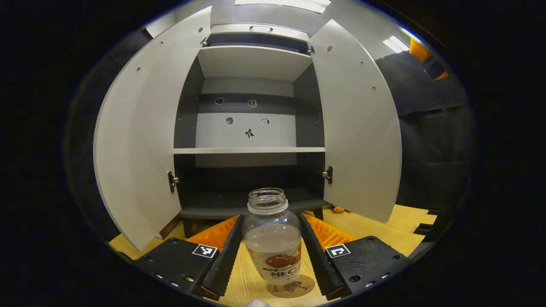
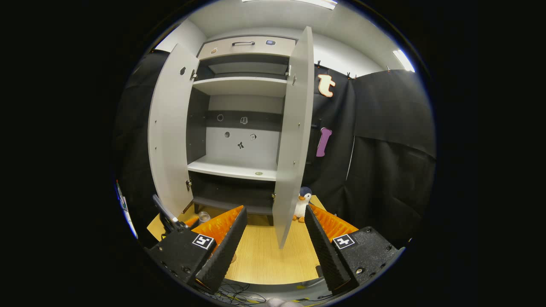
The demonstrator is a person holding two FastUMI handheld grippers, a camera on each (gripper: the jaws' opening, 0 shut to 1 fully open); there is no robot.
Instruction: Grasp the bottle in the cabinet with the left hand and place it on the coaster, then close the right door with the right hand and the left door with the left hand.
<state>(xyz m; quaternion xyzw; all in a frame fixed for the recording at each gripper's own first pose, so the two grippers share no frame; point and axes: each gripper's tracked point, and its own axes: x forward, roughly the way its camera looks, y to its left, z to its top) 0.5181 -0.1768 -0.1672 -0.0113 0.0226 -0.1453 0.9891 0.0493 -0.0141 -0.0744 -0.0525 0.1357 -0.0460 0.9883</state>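
Note:
A clear bottle (image 1: 273, 238) without a cap, with a little liquid in it, stands upright on a round cork coaster (image 1: 298, 288) on the wooden table. My left gripper (image 1: 270, 215) is open, its fingers close beside the bottle's two sides. Behind it the grey cabinet (image 1: 249, 150) has its left door (image 1: 140, 140) and right door (image 1: 358, 128) swung wide. In the right gripper view my right gripper (image 2: 275, 208) is open and holds nothing, facing the right door (image 2: 294, 140) edge-on. The bottle (image 2: 204, 216) and the left gripper (image 2: 170, 219) show at the far left there.
A toy penguin (image 2: 303, 202) stands on the table (image 2: 264, 256) behind the right door, by the black cloth wall. The cabinet shelves (image 2: 232, 168) hold only a small flat disc. Cables (image 2: 239, 292) lie at the table's front edge.

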